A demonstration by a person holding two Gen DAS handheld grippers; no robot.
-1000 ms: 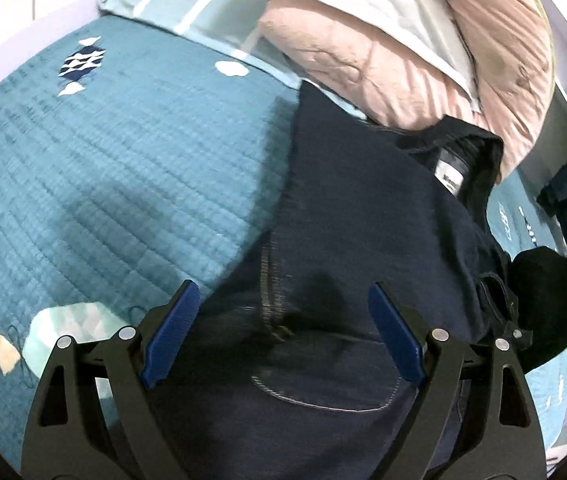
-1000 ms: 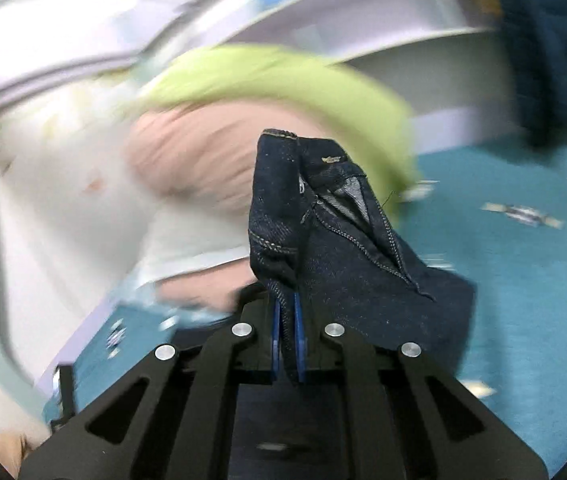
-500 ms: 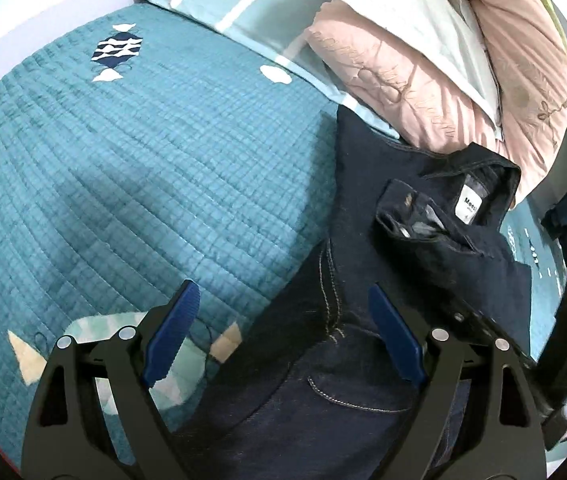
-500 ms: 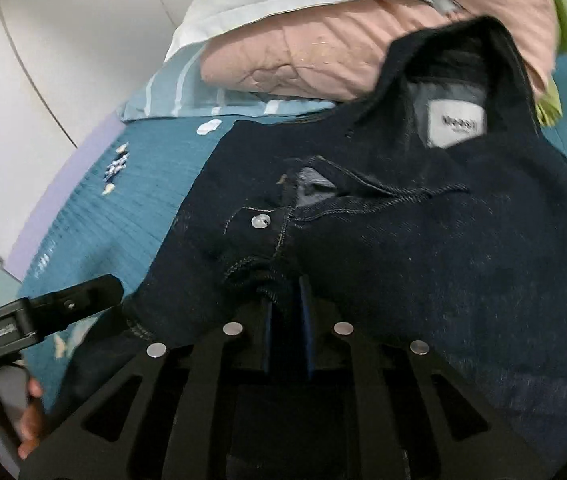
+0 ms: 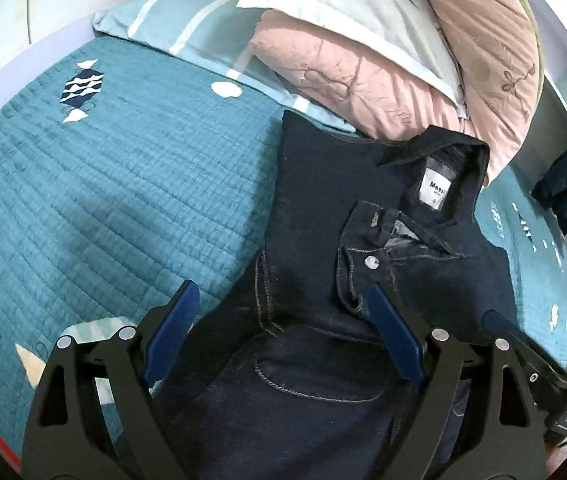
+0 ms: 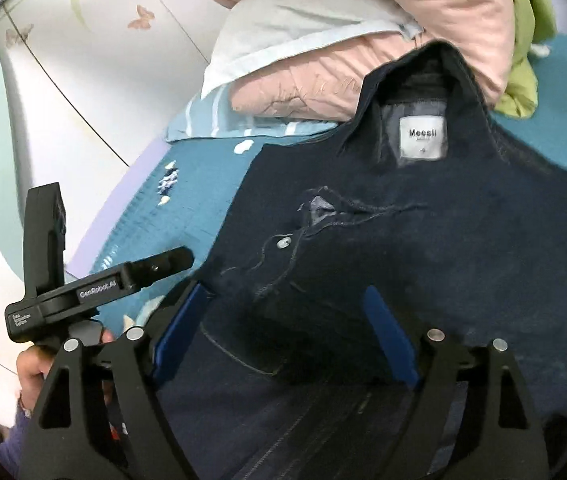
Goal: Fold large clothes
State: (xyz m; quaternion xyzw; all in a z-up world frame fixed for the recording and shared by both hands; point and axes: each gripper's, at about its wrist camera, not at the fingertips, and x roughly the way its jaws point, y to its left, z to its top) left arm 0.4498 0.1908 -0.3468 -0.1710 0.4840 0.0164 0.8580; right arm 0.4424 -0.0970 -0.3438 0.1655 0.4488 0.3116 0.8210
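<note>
Jeans (image 5: 323, 240) lie on the bed between both hand-held grippers: left (image 5: 283, 336) spread apart, right (image 6: 285, 332) opening.

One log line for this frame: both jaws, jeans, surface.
left gripper: open, empty | right gripper: opening, nothing gripped | jeans: folded on bedspread

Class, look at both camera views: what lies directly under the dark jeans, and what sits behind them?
Under the dark jeans lies the teal quilt, showing around their edges; the part beneath is covered. Behind them a pink pillow and a white pillow are stacked.
</note>
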